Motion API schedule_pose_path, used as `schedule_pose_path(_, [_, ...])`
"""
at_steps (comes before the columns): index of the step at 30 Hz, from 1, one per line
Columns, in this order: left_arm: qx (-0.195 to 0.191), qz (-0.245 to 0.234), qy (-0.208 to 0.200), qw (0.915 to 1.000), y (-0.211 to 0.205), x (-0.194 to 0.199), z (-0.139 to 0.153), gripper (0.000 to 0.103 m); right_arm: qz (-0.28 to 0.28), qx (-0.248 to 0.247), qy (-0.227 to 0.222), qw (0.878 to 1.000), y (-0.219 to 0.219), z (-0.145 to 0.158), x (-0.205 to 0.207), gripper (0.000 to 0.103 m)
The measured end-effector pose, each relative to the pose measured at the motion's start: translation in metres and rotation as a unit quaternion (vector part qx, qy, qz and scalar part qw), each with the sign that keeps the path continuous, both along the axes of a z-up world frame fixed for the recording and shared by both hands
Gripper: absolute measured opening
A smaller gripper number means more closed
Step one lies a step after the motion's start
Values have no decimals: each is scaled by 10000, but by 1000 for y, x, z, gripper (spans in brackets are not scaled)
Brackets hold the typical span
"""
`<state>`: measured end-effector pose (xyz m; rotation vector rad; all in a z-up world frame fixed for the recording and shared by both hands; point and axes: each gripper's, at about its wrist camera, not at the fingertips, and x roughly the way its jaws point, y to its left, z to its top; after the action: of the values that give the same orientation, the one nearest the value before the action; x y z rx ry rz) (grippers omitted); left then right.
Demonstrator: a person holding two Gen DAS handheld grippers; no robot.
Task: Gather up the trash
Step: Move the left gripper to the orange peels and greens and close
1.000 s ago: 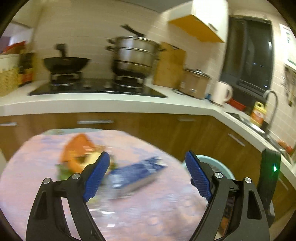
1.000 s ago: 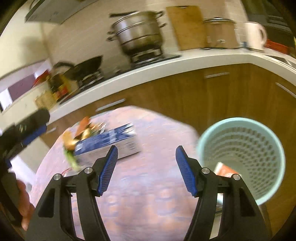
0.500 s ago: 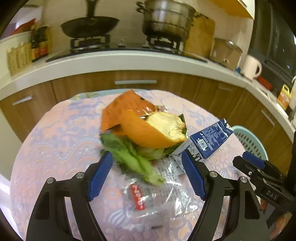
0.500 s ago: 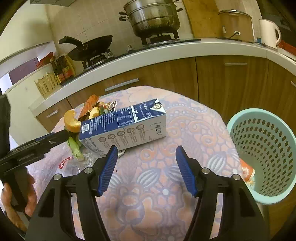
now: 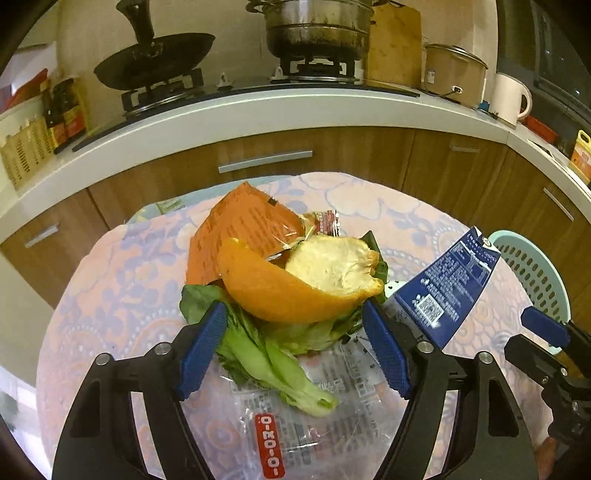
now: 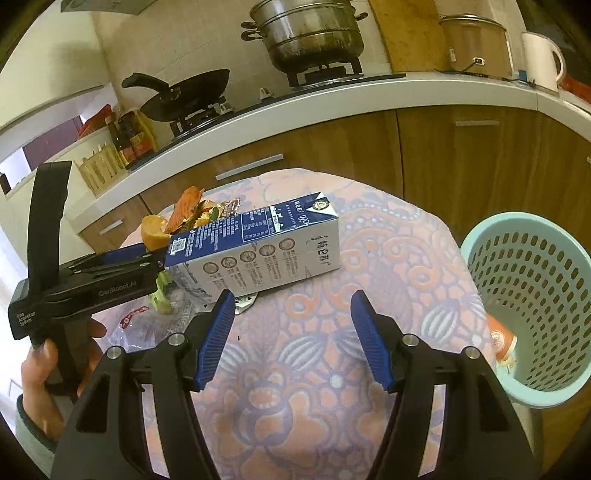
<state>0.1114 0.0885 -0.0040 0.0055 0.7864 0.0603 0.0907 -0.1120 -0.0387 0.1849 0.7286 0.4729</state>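
That orange peel [image 5: 291,291] sits loose on the greens [image 5: 273,350] right between your wide-open left gripper [image 5: 295,347], so squeeze off-center and it'll squirt out toward the milk carton [image 5: 447,291] beside your also-open right gripper [image 6: 291,339].

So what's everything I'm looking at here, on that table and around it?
Milk carton: one, blue and white, lying on the table.
Orange peel: one, orange, atop the scrap pile.
Greens: one bunch, green, under the peel.
Orange wrapper: one, behind the peel.
Clear bag: one, red label, nearest edge.
Bin: one, mint green, right of the table, something orange inside.
Wok: one, black, on the stove.
Steamer pot: one, steel, on the stove.
Kettle: one, white, counter.
Left gripper: black, blue pads, open.
Right gripper: same, open.
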Motion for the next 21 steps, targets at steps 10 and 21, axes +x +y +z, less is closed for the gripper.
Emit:
schedule_pose_path(10, [-351, 95, -122, 9993, 18, 1, 4, 29, 66, 6, 41, 10000, 2, -1, 1, 61])
schedule_pose_path(21, [-1389, 69, -233, 9900, 38, -10, 15, 75, 116, 34, 73, 9999, 2, -2, 1, 61])
